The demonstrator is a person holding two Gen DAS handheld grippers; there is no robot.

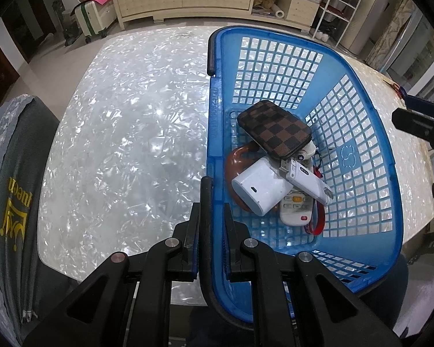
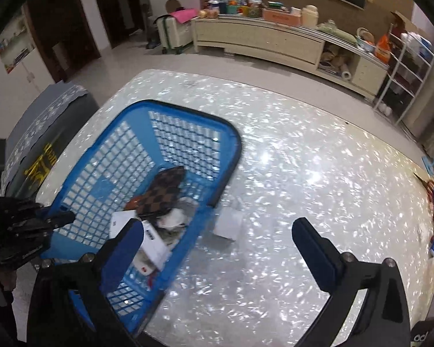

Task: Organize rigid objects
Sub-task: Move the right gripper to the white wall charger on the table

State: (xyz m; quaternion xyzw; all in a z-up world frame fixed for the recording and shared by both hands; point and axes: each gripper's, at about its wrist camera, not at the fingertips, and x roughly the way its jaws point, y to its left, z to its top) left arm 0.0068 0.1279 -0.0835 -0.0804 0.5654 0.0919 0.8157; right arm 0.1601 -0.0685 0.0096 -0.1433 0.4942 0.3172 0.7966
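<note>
A blue lattice basket stands on the pearly white table. Inside lie a brown checkered case, a white box-shaped device, a white flip phone, a white remote and a brown rounded object. My left gripper is shut on the basket's near-left rim and black handle. My right gripper is open and empty, above the table just right of the basket; its tip shows at the left wrist view's right edge. The case shows too.
A small white box lies on the table beside the basket's right wall. Small items, among them scissors, sit at the table's far right edge. A grey cloth with a yellow print hangs left. A cream sideboard stands beyond.
</note>
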